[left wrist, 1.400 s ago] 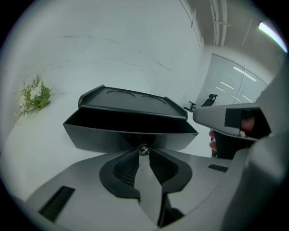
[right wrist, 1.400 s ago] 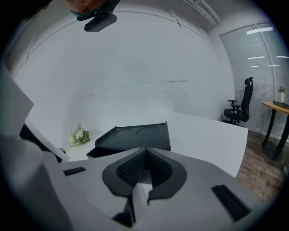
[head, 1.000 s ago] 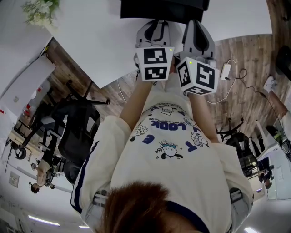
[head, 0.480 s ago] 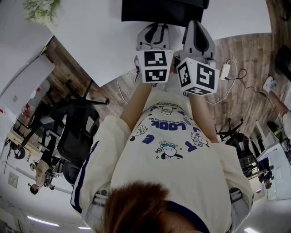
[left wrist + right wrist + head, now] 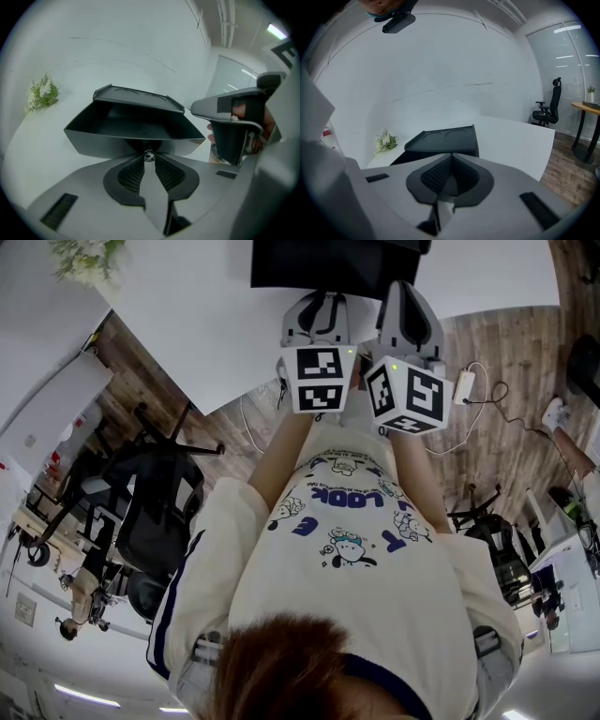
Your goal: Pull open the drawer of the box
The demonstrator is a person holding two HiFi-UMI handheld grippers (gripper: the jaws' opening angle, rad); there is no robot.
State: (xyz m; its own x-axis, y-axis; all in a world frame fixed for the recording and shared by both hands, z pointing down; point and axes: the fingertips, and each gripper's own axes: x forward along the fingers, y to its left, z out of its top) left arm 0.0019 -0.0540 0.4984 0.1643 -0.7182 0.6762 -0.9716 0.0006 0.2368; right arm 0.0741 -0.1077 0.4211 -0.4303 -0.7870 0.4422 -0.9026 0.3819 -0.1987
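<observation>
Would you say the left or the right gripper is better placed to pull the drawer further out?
The left gripper: its jaws pinch the knob of the partly open drawer. The right gripper is shut and empty.

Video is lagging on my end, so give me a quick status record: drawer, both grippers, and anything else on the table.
drawer: the drawer is pulled out of the black box; nothing visible inside
left gripper: the left gripper has its jaws closed on the drawer's small knob
right gripper: the right gripper has its jaws together, nothing between them; held to the right of the drawer
table: white table
other items: a bunch of flowers on the table, left of the box
</observation>
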